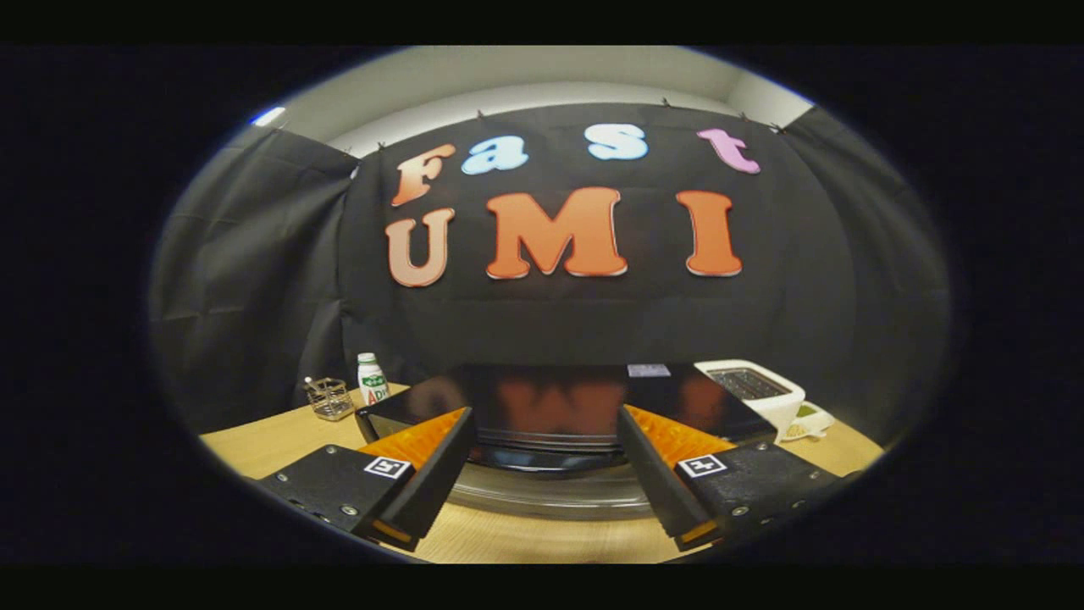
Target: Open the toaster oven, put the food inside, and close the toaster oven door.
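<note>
The toaster oven (550, 407) sits mid-bench, just ahead of the spread, empty fingers (546, 457), its glossy black top and a curved metal bar, likely the door handle, between them. It looks rigid, heavy and slick, so hook that bar, not the glass. Its long axis runs across the bench, front facing the fingers

The claw (546, 424) fingers are hiding the toaster oven's (550, 407) front corners; its door is lying too low and glossy to judge.
</note>
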`<state>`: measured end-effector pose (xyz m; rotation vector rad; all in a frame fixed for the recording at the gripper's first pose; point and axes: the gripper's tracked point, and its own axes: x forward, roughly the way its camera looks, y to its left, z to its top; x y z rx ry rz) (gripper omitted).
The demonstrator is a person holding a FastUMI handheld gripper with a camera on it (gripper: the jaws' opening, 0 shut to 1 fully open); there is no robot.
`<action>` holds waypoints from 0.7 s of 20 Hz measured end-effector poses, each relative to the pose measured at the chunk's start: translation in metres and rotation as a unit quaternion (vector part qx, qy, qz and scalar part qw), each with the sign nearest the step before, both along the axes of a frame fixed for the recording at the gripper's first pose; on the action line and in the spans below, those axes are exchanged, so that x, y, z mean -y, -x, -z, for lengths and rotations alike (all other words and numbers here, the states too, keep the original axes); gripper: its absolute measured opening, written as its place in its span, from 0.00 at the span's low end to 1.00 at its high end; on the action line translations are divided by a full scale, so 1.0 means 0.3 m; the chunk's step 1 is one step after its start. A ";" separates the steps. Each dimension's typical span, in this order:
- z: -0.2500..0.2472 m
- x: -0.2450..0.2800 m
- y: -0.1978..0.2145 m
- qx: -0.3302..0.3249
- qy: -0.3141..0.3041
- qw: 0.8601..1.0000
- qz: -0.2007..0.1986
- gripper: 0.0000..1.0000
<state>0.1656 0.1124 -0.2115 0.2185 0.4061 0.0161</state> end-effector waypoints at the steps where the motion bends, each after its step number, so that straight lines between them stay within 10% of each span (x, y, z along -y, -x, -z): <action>1: -0.008 0.005 -0.008 0.008 -0.003 1.000 0.003 0.99; 14: -0.007 -0.036 0.081 0.026 0.010 0.999 -0.029 0.78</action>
